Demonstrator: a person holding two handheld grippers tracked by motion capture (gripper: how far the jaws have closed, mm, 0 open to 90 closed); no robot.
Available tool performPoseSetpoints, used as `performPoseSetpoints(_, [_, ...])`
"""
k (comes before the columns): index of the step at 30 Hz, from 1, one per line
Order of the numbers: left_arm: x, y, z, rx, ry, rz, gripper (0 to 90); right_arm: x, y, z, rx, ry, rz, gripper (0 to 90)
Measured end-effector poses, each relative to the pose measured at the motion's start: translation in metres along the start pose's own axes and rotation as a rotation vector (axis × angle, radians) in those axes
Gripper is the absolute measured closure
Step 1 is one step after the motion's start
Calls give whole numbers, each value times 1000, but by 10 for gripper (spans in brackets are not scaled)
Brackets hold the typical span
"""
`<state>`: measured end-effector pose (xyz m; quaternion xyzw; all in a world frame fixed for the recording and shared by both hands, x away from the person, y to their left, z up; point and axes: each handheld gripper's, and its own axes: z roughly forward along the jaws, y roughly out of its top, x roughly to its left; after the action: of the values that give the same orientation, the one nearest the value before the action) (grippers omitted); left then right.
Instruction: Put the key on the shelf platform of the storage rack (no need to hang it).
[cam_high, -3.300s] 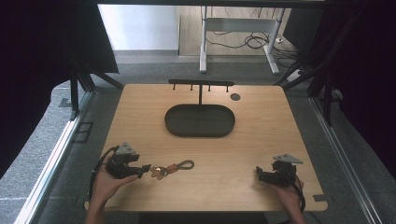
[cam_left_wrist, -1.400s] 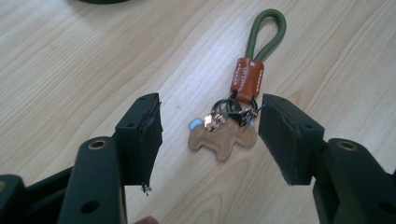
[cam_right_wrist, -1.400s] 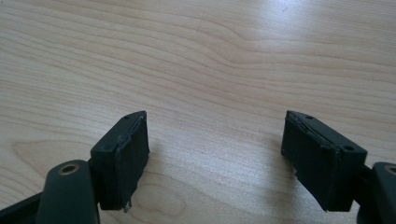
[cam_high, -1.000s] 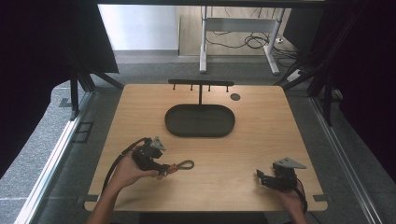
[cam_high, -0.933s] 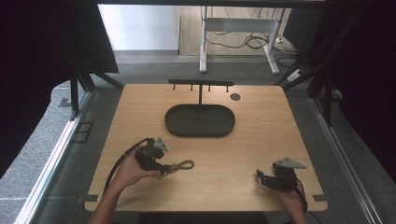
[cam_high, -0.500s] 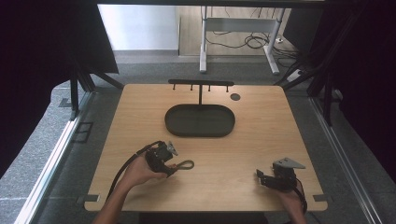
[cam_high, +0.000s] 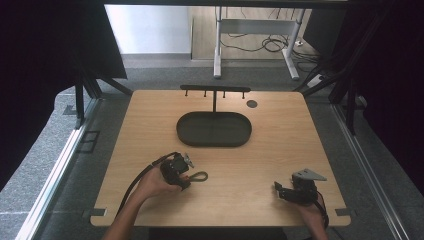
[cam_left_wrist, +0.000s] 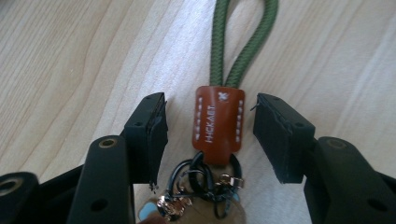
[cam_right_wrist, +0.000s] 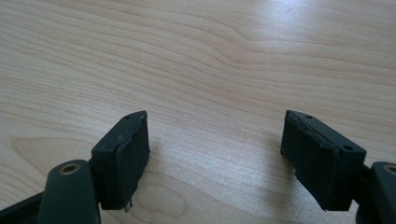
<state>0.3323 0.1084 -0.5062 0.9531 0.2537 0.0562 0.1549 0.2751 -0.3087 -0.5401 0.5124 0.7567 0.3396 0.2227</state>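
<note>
A keychain lies on the wooden table: a green cord loop (cam_left_wrist: 233, 46), a brown leather tag (cam_left_wrist: 219, 123) and dark rings with metal clips (cam_left_wrist: 205, 186). In the high view its cord loop (cam_high: 199, 176) sticks out to the right of my left gripper (cam_high: 184, 180). In the left gripper view, my left gripper (cam_left_wrist: 212, 133) is open and straddles the tag, with a gap on each side. Its jaws have just been closing, with the tag between them untouched. At the front right, my right gripper (cam_high: 279, 191) rests low over bare wood, open (cam_right_wrist: 215, 154) with nothing between its jaws.
A black oval tray (cam_high: 182, 131) sits at the table's middle back. Behind it stands a black rack with hooks (cam_high: 215, 90), and a small dark disc (cam_high: 252, 103) lies to its right. Bare wood stretches between the two hands.
My left hand has moved right from the table's left side and come down over the keychain, its jaws now either side of the tag. The right hand has stayed put.
</note>
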Motion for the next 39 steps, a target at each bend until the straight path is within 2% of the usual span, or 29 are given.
performPoseSetpoints(6, [1,1,0,5,-3,-1,488,0,0,0,-1,1,2,243])
performPoseSetpoints(15, [6,2,0,18,-62,-26,582,0,0,0,0,0,0,244])
performPoseSetpoints(26, [6,10,-1,87,-64,-23,654,0,0,0,0,-3,-1,244])
performPoseSetpoints(35, [6,10,-1,84,-65,-20,665,0,0,0,0,-2,-2,245])
performPoseSetpoints(39, [7,7,-7,79,-49,-24,666,0,0,1,0,-3,-1,245])
